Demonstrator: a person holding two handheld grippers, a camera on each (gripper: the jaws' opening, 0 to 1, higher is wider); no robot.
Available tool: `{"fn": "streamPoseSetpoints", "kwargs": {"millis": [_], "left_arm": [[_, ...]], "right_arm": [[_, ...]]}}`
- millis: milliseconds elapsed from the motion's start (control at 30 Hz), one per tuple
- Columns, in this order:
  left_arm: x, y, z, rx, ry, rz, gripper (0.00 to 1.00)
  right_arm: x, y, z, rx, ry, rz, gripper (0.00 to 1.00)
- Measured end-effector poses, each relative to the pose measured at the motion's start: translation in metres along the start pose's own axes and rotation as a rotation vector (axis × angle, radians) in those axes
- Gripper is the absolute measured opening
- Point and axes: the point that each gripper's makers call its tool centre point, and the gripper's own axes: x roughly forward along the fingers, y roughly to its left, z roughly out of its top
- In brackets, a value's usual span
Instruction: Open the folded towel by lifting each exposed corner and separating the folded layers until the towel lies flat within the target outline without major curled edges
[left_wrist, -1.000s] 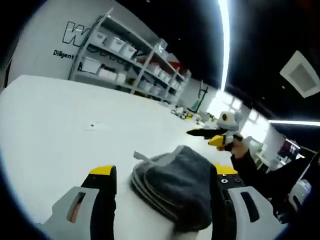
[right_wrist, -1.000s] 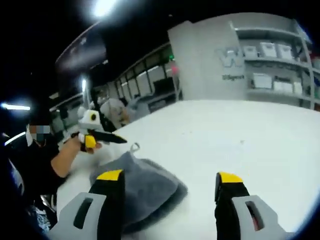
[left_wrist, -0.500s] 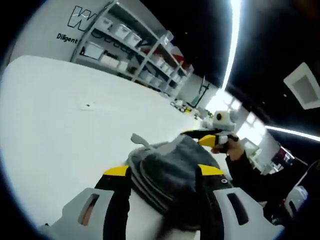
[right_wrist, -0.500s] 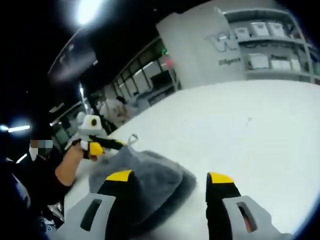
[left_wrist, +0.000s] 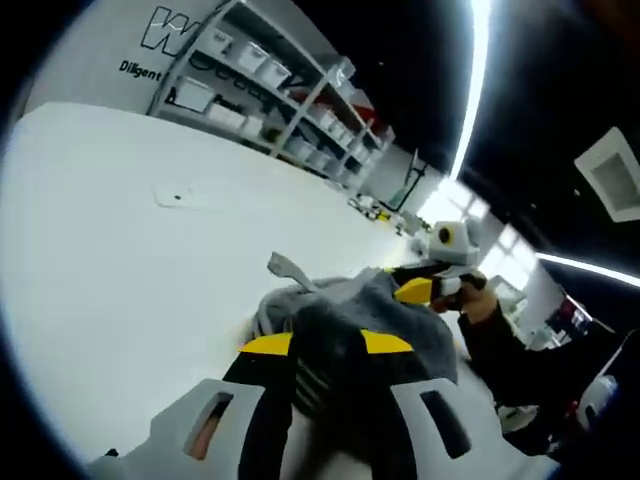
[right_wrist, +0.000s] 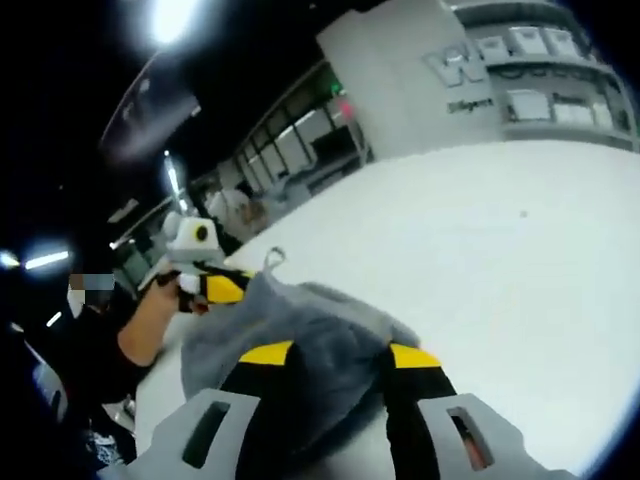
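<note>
Grey plush towel (left_wrist: 330, 330), bunched; both hand-held grippers (left_wrist: 328, 346) (right_wrist: 330, 356) clamp its folds.

white table (left_wrist: 120, 270), shelving with bins (left_wrist: 270, 100), ceiling light (right_wrist: 172, 18)

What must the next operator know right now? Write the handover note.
Left gripper: shut on one edge of the grey folded terry towel.
Right gripper: shut on the opposite edge.
Towel: bunched on the white table, layers stacked.
Done: both grips taken.
Left: lift the corners, separate the layers, lay it flat, smooth any curls.
</note>
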Motion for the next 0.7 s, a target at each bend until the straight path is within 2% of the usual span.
{"fn": "streamPoseSetpoints", "kwargs": {"millis": [33, 100, 133, 233, 333, 700], "left_arm": [[0.001, 0.000, -0.002, 0.011, 0.008, 0.003, 0.23], [0.002, 0.004, -0.004, 0.122, 0.012, 0.031, 0.17], [0.003, 0.005, -0.007, 0.095, 0.024, 0.050, 0.14], [0.005, 0.003, -0.007, 0.081, 0.025, 0.031, 0.03], [0.006, 0.004, -0.006, 0.067, 0.021, 0.031, 0.03], [0.005, 0.007, -0.004, -0.001, 0.020, -0.008, 0.03]], "right_arm": [[0.001, 0.001, -0.002, 0.008, 0.004, 0.003, 0.32], [0.004, 0.002, -0.006, 0.012, 0.012, 0.006, 0.31], [0.005, 0.002, -0.007, 0.009, 0.018, 0.002, 0.30], [0.003, 0.003, -0.003, 0.012, 0.009, 0.019, 0.20], [0.000, 0.008, 0.003, 0.000, -0.011, 0.050, 0.09], [0.002, 0.006, 0.007, -0.014, -0.026, 0.086, 0.05]]}}
